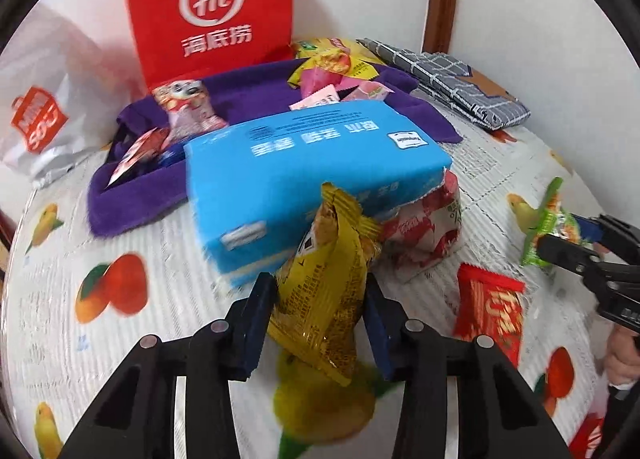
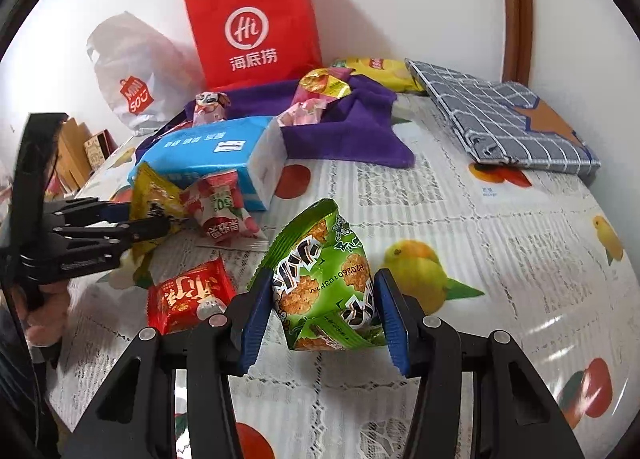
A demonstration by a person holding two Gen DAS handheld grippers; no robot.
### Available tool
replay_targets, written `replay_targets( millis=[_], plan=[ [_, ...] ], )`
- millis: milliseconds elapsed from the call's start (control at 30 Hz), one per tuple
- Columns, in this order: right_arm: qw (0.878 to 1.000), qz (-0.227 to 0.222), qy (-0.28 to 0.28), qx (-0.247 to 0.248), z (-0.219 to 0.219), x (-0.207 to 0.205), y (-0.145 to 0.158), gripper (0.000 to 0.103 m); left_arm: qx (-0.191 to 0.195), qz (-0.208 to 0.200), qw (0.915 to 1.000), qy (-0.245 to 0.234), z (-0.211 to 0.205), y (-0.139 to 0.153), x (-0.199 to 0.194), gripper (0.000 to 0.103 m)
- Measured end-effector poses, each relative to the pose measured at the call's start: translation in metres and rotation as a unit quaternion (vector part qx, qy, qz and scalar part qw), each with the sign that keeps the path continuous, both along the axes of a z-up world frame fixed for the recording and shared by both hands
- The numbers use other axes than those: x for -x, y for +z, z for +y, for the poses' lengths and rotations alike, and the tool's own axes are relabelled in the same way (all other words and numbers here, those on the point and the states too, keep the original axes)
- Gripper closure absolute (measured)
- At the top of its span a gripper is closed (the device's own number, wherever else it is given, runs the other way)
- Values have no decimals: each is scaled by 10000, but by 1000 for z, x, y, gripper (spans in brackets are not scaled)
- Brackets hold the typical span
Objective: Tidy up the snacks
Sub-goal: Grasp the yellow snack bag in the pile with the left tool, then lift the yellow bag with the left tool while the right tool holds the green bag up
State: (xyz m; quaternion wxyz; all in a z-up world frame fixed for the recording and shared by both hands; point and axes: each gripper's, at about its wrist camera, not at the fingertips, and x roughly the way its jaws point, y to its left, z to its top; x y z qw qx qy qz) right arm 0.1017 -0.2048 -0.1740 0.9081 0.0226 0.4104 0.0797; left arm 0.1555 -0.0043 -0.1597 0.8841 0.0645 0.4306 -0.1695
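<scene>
Left wrist view: the left gripper point(image 1: 320, 323) has its 2 blue-padded fingers point(image 1: 256, 323) clamped on a yellow snack packet point(image 1: 324, 299), which stands between them with its crimped top edge pointing up and away from the camera. The packet is shiny gold-yellow foil with dark small print and a black diamond mark, creased where the pads squeeze it. It is lifted above the fruit-print tablecloth point(image 1: 120, 339), just in front of a blue tissue pack point(image 1: 304, 175). A red-and-white snack pouch point(image 1: 428, 235) lies against the pack's right end, and a flat red snack packet point(image 1: 492, 311) lies on the cloth to the right.

Right wrist view: the right gripper point(image 2: 324, 311) has its 2 fingers closed on a green snack packet point(image 2: 324, 283), gripping it at both sides. The packet is bright green, puffed, printed with round brown crackers and bold white lettering, and its serrated top seam curls over to the left. It is held above the tablecloth near the table's middle.

Behind the tissue pack lies a purple cloth point(image 2: 352, 131) with several pink and yellow snacks on it. A red paper bag point(image 2: 256, 23) stands upright against the wall, with a white plastic bag point(image 2: 128, 71) to its left. A folded grey checked cloth point(image 2: 504, 119) lies at the far right.
</scene>
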Motion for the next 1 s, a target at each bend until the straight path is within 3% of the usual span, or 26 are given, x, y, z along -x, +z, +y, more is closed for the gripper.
replay_targets(
  millis=[167,333,400,533,700,1000],
  plan=[
    [10000,-29,53,59,7,-8,-3,52,-25,249,9984,501,41,1,19,62],
    [9999,-68,-34,124,10,-19,-8,52,-6,188,9955,932,70,-1,29,61],
    [9999,-78,-39,143,11,-22,-10,52,-39,123,9951,984,72,-4,28,60],
    [9999,-49,17,108,13,-29,-11,52,-42,16,9954,955,67,-9,22,48],
    [9999,-9,25,105,12,-38,-13,52,-342,-251,9945,956,55,-14,16,52],
    [9999,76,-8,67,12,-48,-16,52,-144,-224,9942,1044,62,-15,13,54]
  ],
)
